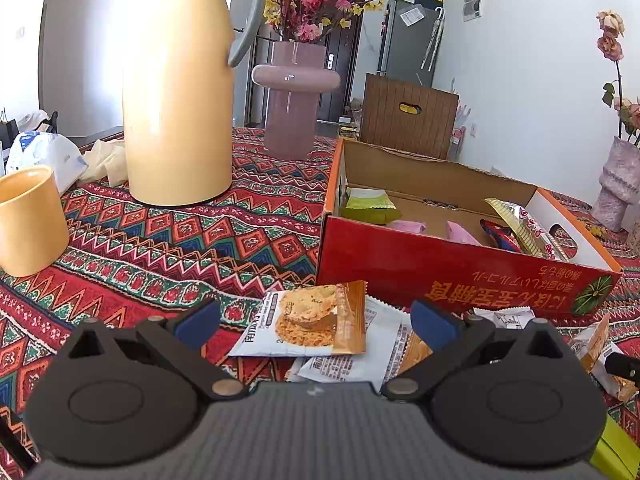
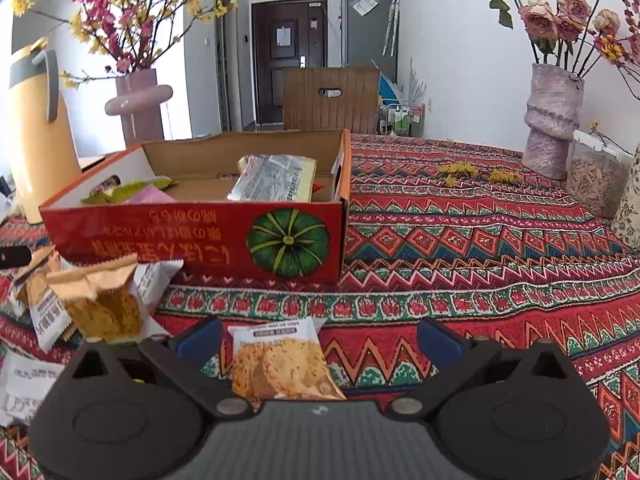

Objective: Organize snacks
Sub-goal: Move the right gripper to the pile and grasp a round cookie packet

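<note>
We see the left gripper (image 1: 316,322) spread wide, empty, low over the patterned tablecloth (image 1: 168,248), a cookie packet (image 1: 308,320) lying flat between its blue pads (image 1: 196,322); contact we cannot tell. More white-and-orange packets (image 1: 360,356) are piled beneath and to its right. The red cardboard box (image 1: 440,268) sits just beyond, holding green, pink and yellow snack packs (image 1: 370,206). A yellow thermos (image 1: 178,96) and a yellow cup (image 1: 30,220) stand to the left. The right gripper (image 2: 320,340) is also spread, empty, with another cookie packet (image 2: 280,360) between its fingers, flat on the cloth. A loose packet heap (image 2: 92,300) lies to its left, just in front of the box.
</note>
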`<state>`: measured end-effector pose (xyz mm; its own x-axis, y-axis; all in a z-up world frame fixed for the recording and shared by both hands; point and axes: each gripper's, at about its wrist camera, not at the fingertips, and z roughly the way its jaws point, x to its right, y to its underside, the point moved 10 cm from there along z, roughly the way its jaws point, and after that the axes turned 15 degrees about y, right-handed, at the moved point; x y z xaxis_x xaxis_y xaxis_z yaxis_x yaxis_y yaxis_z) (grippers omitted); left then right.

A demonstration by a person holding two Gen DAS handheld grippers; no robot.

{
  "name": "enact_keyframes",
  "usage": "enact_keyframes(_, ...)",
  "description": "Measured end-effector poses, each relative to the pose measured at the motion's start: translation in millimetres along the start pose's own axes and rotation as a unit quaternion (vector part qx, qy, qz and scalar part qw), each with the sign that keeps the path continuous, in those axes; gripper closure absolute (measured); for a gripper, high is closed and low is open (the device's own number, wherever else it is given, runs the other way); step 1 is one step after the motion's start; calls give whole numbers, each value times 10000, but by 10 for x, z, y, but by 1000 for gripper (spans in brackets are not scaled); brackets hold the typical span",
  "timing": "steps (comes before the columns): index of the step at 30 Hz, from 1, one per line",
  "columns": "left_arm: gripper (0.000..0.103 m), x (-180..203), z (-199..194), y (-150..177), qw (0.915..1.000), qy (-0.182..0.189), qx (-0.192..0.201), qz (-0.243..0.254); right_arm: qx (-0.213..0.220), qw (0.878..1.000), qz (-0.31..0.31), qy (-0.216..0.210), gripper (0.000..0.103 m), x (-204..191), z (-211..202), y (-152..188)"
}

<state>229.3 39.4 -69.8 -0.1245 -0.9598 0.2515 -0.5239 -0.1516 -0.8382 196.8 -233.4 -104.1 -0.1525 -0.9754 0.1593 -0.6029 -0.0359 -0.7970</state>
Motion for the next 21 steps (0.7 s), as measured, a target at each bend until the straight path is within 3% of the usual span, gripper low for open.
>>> enact_keyframes(7, 0, -3, -4, 1, 10000, -19, 4, -18, -439, 9990, -109, -36, 0, 11, 140, 138)
enact_keyframes(21, 0, -21, -23, 2, 10000, -40, 38, -62, -433, 9990, -43, -77, 1, -64, 185, 101)
